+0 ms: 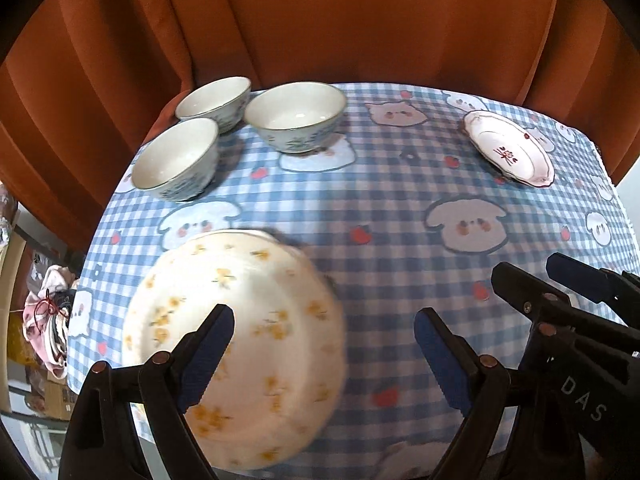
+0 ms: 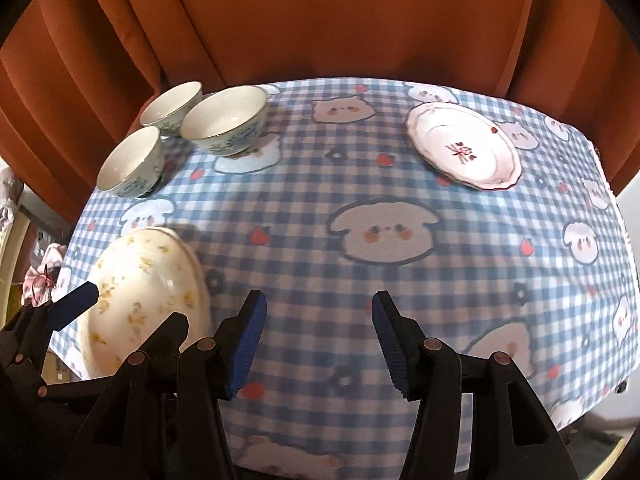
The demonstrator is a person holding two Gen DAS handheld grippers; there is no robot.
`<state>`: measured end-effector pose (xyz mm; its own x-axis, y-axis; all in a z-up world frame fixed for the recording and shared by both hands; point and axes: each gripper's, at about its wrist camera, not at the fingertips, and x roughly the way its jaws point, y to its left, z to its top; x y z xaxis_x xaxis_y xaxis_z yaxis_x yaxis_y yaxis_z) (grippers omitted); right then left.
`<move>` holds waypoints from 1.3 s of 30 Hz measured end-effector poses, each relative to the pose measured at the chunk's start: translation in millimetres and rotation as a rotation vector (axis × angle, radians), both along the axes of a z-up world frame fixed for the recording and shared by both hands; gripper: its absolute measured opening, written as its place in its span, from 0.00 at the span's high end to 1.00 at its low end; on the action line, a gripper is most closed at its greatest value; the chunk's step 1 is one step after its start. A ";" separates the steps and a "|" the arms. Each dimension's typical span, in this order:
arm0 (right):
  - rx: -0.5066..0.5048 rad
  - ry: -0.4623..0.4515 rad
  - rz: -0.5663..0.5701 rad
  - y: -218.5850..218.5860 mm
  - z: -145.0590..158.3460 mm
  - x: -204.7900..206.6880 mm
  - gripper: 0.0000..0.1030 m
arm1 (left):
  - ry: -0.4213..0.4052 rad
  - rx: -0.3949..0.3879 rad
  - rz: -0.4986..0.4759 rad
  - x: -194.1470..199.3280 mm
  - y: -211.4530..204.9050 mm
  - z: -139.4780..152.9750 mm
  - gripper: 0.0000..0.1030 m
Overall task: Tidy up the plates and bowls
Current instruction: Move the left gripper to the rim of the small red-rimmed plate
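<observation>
- Left gripper [image 1: 324, 354]: jaws spread wide, nothing between the blue pads; hovers over the worktop, pointing steeply down.
- Just below/under its left finger [image 1: 208, 356]: yellow-flower plates [image 1: 256, 336], a stack (a 2nd rim shows at the far edge), blurred, lying flat on the cloth. Pads don't touch it as far as I can tell.
- Right gripper [image 2: 318, 338]: jaws partly apart, empty, only cloth seen between the pads. It sits just right of the left gripper; each shows at the edge of the other's view.
- From the right gripper the yellow-flower stack is near, to the left & slightly ahead.
- Ahead-left of both grippers, at the far left corner of the worktop: 3 blue-pattern bowls, upright, empty, grouped close. Near bowl [image 1: 176, 160], back bowl [image 1: 214, 100], larger bowl [image 1: 296, 114] on the right of the group. Whether they touch each other: can't tell.
- Ahead-right, well apart from the bowls: pink-rimmed plate [image 2: 464, 146] w/ red motif in the centre & scalloped edge, lying flat near the far right corner.
- Worktop [image 2: 304, 208] is covered w/ blue-white check cloth, cartoon animals & red apples.
- Beyond the far edge: rust-orange curtain [image 1: 320, 20].
- Far left, off the worktop & lower: pink bundle [image 1: 44, 308] w/ red string.
</observation>
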<state>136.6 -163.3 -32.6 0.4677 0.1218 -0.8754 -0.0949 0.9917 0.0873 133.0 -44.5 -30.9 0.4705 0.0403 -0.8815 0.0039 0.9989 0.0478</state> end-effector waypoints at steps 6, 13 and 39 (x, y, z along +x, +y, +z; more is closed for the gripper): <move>-0.008 -0.033 0.027 -47.8 -3.7 12.6 0.43 | -0.029 -0.004 -0.007 9.8 -52.9 -2.8 0.11; -0.027 -0.063 0.015 -106.8 -3.7 38.5 0.28 | -0.050 -0.043 0.025 35.4 -103.0 -4.4 0.11; 0.012 -0.101 -0.095 -214.0 -44.2 198.6 0.25 | -0.028 -0.004 0.055 208.1 -205.2 -51.1 0.23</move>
<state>335.3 -377.2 -76.8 0.5633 0.0830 -0.8221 -0.0094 0.9955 0.0941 341.1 -249.7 -82.0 0.4921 0.0630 -0.8683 -0.0526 0.9977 0.0426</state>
